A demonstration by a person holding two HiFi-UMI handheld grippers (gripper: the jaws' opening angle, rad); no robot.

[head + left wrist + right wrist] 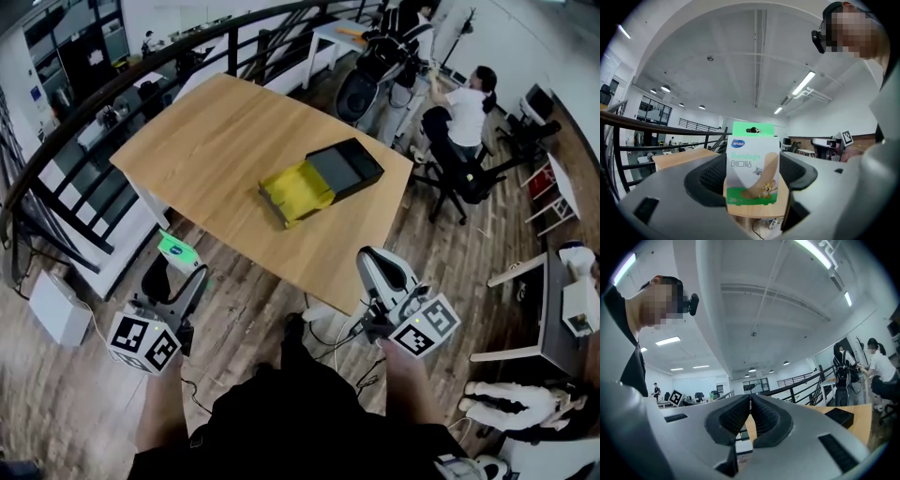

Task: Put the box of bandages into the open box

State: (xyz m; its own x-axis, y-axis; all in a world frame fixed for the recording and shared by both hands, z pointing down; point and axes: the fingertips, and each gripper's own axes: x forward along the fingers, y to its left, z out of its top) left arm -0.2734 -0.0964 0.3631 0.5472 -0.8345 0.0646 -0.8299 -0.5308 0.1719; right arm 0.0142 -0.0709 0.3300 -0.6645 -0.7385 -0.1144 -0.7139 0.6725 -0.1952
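Bandage box [752,164]: white, green-edged, upright in left tool [178,277].

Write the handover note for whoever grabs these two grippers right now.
Left claw: shut on the box of bandages, held short of the table's near edge.
Right claw: shut, nothing in it, also off the table.
Open box: on the table, toward its right side, yellow inside showing.
Done: the bandages are in the grip.
Left: carry them over the table, lower them into the open box, release.
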